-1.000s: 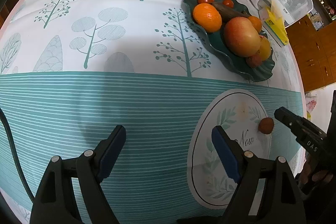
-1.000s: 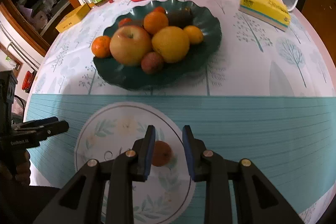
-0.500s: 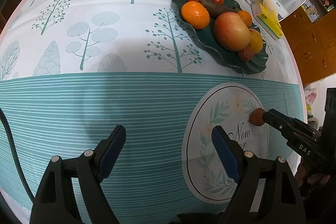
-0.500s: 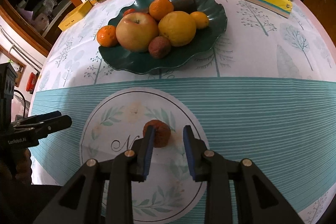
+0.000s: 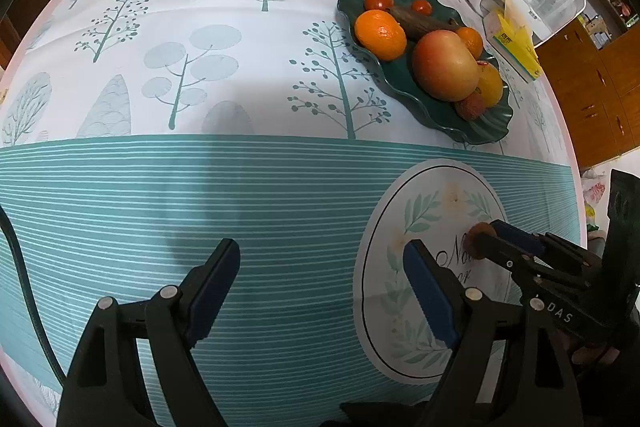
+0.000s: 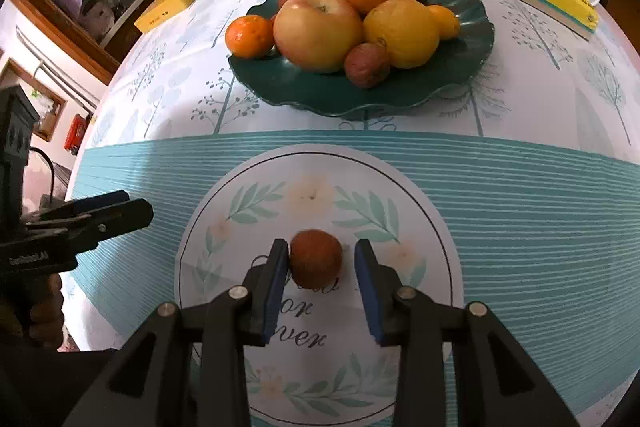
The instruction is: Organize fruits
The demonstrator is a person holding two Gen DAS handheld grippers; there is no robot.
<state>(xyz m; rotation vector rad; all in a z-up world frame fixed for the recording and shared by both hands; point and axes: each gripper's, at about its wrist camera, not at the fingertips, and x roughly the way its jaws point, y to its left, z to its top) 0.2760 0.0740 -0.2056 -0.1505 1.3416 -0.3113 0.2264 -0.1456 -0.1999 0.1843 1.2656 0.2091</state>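
Lychee (image 6: 316, 259) sits on the tablecloth's round leaf emblem (image 6: 420, 211), between the opening fingers of the right gripper (image 6: 320, 267).
Its left pad touches the fruit; the right stands clear. The left gripper (image 5: 320, 283) hangs nearby, fingers wide apart, empty. Farther back, a green plate (image 6: 472, 39) holds an apple (image 6: 318, 31), oranges and another lychee.
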